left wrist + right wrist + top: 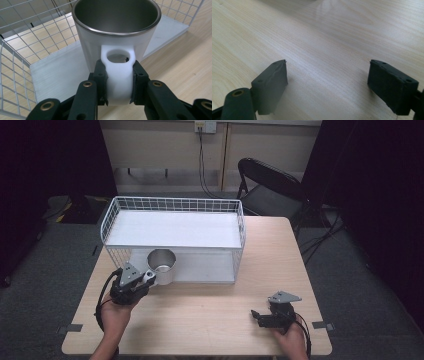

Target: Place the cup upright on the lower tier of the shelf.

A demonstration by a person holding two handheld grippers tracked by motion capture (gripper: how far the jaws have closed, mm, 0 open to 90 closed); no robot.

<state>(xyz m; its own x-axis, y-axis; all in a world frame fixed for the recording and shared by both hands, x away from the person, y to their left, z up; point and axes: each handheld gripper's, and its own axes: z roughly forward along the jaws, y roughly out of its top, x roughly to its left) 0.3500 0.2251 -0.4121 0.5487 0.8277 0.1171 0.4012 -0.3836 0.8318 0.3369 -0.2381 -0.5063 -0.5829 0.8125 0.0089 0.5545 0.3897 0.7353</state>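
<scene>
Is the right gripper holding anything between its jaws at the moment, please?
No, the right gripper stands wide open, with bare wooden table between its jaws.

Place: lab or test room, staged bench setup
Evidence: lone wooden table [210, 320]; tape marks [69, 328] at its corners; dark curtains [50, 155]; grey carpet [40, 285]; folding chair [270, 185]; wall socket [205, 126]

White mug [117, 50] with a silvery steel inside; white wire-grid basket [172, 204] with a pale grey shelf; light wood-grain tabletop [210, 310]; black gripper [119, 82] jaws; black folding chair [270, 182].
</scene>
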